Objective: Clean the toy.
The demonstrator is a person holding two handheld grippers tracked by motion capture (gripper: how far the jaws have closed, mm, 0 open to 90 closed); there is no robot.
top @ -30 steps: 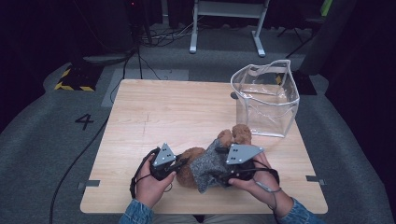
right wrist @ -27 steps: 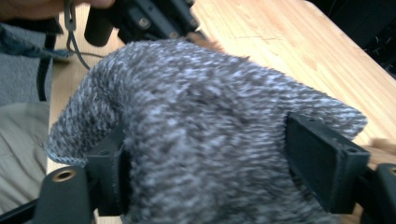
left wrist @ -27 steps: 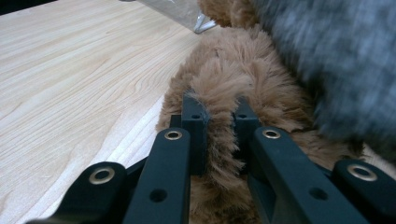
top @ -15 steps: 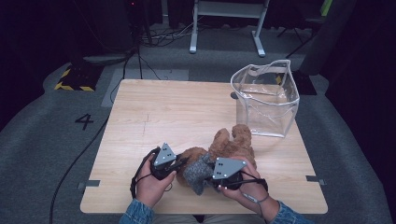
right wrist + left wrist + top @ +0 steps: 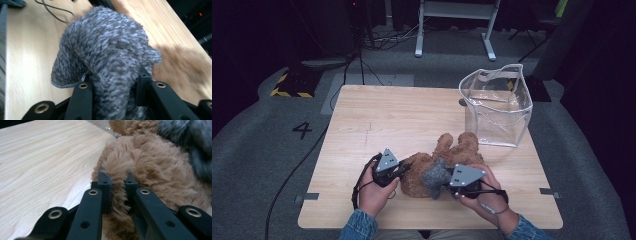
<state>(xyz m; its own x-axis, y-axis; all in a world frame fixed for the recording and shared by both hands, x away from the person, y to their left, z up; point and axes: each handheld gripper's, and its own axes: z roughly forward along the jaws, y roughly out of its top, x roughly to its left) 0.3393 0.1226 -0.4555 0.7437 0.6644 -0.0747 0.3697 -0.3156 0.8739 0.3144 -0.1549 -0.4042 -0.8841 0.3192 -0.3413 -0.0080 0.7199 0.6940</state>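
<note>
Left hand pose: the left hand (image 5: 373,192) comes in from the bottom edge of the high view, sleeve in blue denim, and holds its tool low over the near part of the table (image 5: 377,120), pointing toward the toy's flank.
Left gripper (image 5: 404,170): jaws nearly together, pinching a ridge of brown fur; in the left gripper view (image 5: 117,191) the pads press into the pile from both sides.
Right hand pose: the right hand (image 5: 484,197) enters from the bottom right of the high view and lies low over the table's near edge, its tool aimed leftward at the grey cloth.
Right gripper (image 5: 447,182): its jaws have just been closing and now stand partly closed on a thick fold of grey knit; in the right gripper view (image 5: 112,86) the fabric bulges up between the two pads.
Teddy bear (image 5: 439,160): brown and plush, lying on the table between the two tools, limbs stretched toward the far right.
Grey knit garment (image 5: 436,176): bunched on the bear's near end, touching the fur, and caught by the right tool.
Clear bag (image 5: 497,107): a transparent, soft-sided bag standing upright at the table's far right corner, mouth open upward, apart from the bear; nothing can be made out inside it.
Floor (image 5: 287,150): grey carpet with a painted numeral 4 left of the table.
</note>
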